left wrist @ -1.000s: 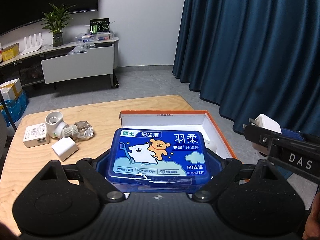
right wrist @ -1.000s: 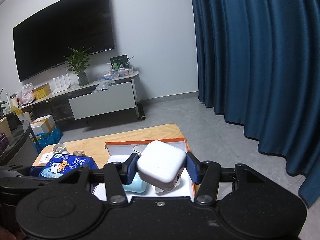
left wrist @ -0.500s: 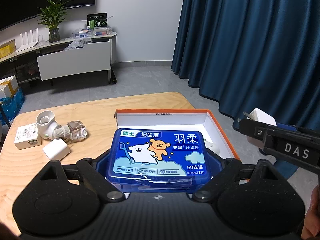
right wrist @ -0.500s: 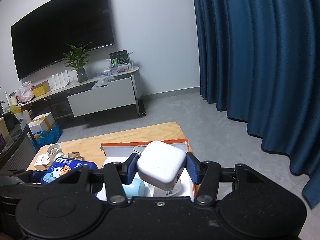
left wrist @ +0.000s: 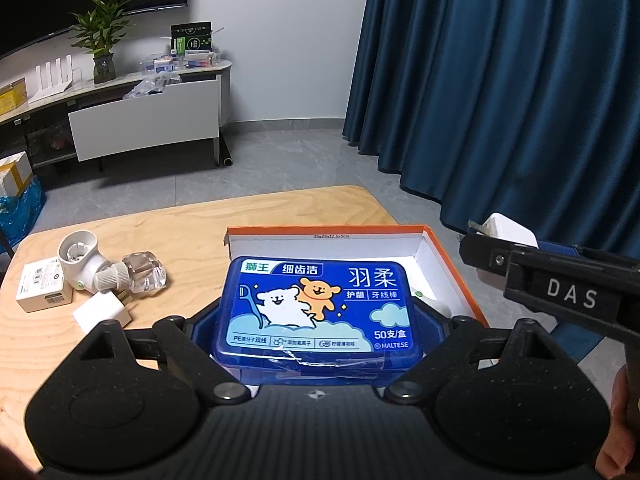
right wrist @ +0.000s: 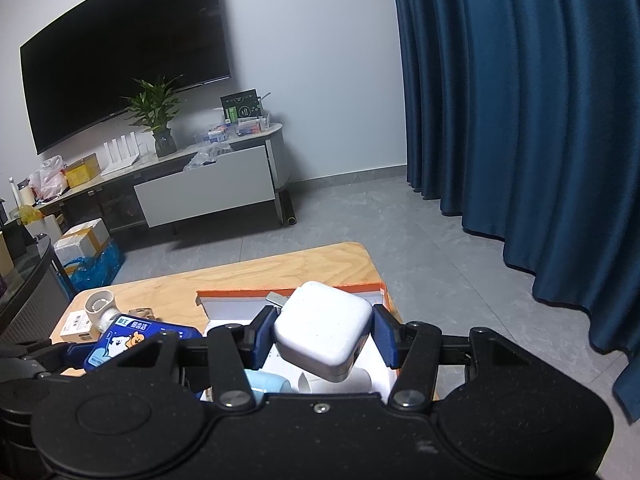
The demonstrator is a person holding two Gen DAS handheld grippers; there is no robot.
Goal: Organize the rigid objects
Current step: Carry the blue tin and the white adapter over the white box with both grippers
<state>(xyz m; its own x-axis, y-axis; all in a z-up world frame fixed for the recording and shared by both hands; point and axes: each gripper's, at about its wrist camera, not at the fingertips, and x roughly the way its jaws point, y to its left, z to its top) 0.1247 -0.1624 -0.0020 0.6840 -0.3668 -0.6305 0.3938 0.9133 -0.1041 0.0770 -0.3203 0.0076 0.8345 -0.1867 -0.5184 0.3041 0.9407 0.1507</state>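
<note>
Left gripper clamped on blue floss-pick case; right gripper clamped on white charger.
Both items held above the orange-edged box on the counter — 1 white adapter, 1 small carton, 1 plug-in bottle unit lie left of it.

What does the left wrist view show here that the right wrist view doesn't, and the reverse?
Only the left wrist view: a small white charger lying loose on the table, and the full floss box label. Only the right wrist view: the top face of the white charger in the right tongs, and a light blue item in the orange box. Both: the blue floss box in the left tongs, orange box, table.
</note>
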